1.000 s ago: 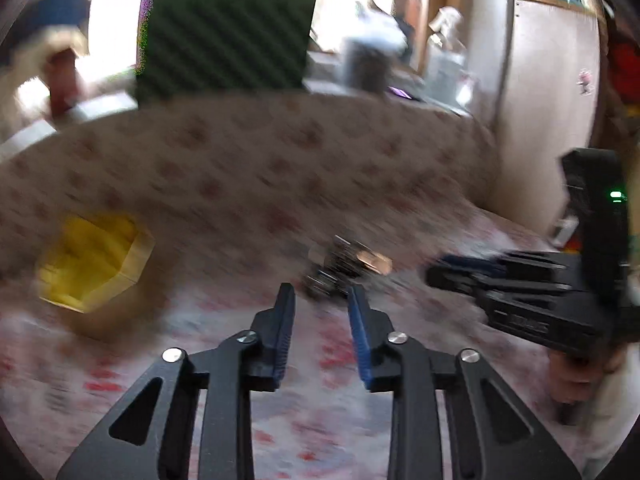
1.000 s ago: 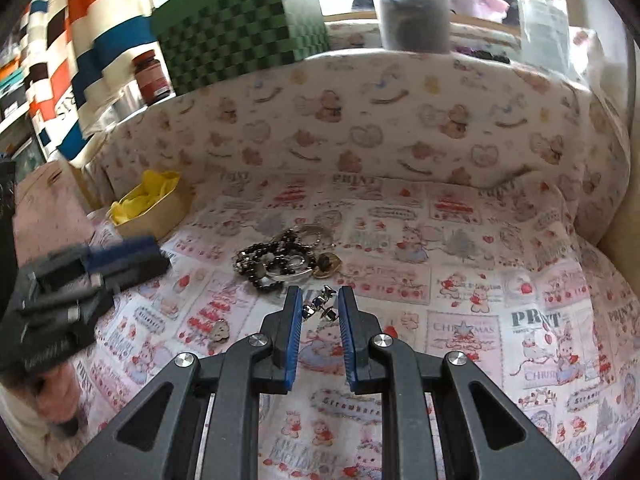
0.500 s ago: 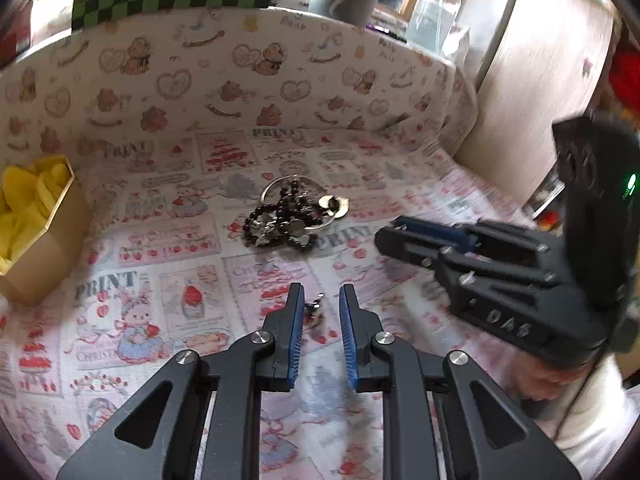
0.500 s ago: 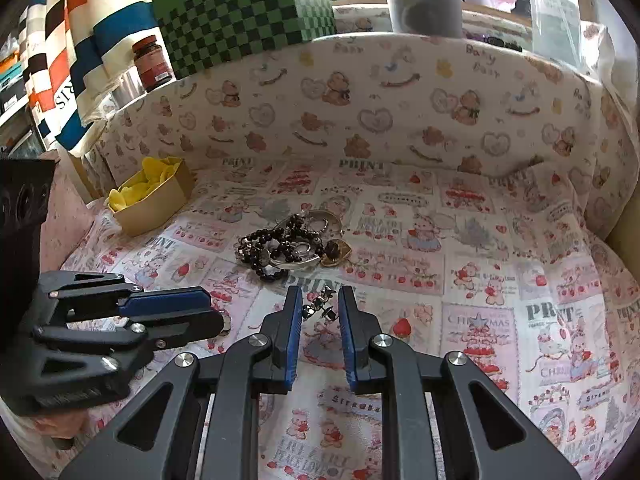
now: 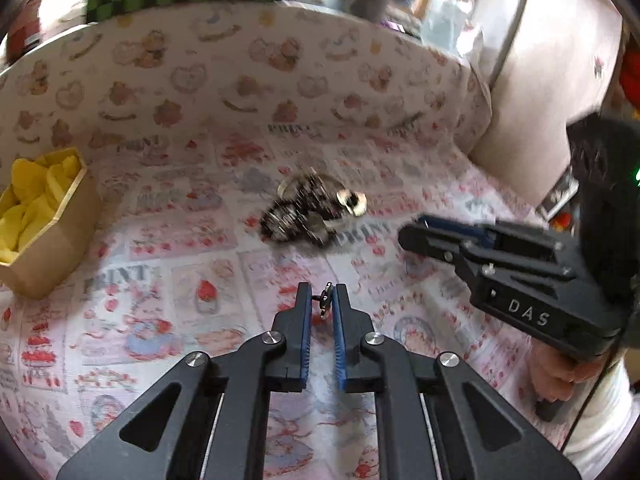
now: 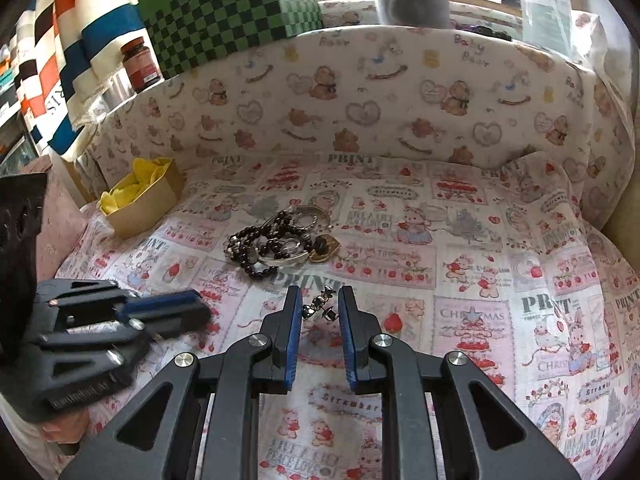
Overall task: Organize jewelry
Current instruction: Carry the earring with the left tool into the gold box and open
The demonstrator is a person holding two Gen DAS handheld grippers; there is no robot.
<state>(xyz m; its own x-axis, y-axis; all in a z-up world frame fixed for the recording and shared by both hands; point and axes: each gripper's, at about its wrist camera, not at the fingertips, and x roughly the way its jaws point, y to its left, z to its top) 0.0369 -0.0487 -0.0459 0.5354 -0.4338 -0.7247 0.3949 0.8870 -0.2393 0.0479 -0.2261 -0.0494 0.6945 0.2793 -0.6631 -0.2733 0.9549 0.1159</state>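
Note:
A tangle of jewelry (image 6: pixel 282 242) lies mid-cloth: black bead strands, silver rings, a gold heart; it also shows blurred in the left wrist view (image 5: pixel 312 210). My left gripper (image 5: pixel 322 300) is shut on a small silver earring (image 5: pixel 325 303) held between its blue pads. It appears in the right wrist view (image 6: pixel 168 308) at lower left. My right gripper (image 6: pixel 319 304) stands open around several small silver stud earrings (image 6: pixel 320 307) on the cloth. It shows in the left wrist view (image 5: pixel 436 236) at right.
A small cardboard box with yellow padding (image 6: pixel 140 196) sits at the left of the printed cloth (image 6: pixel 460 264); it also shows in the left wrist view (image 5: pixel 40 216). A padded fabric wall (image 6: pixel 360 100) rings the back. A green checkered box (image 6: pixel 228 8) and a jar (image 6: pixel 140 66) stand behind it.
My left gripper has closed on the small earring and lifted it off the cloth. My right gripper has opened slightly around the stud earrings.

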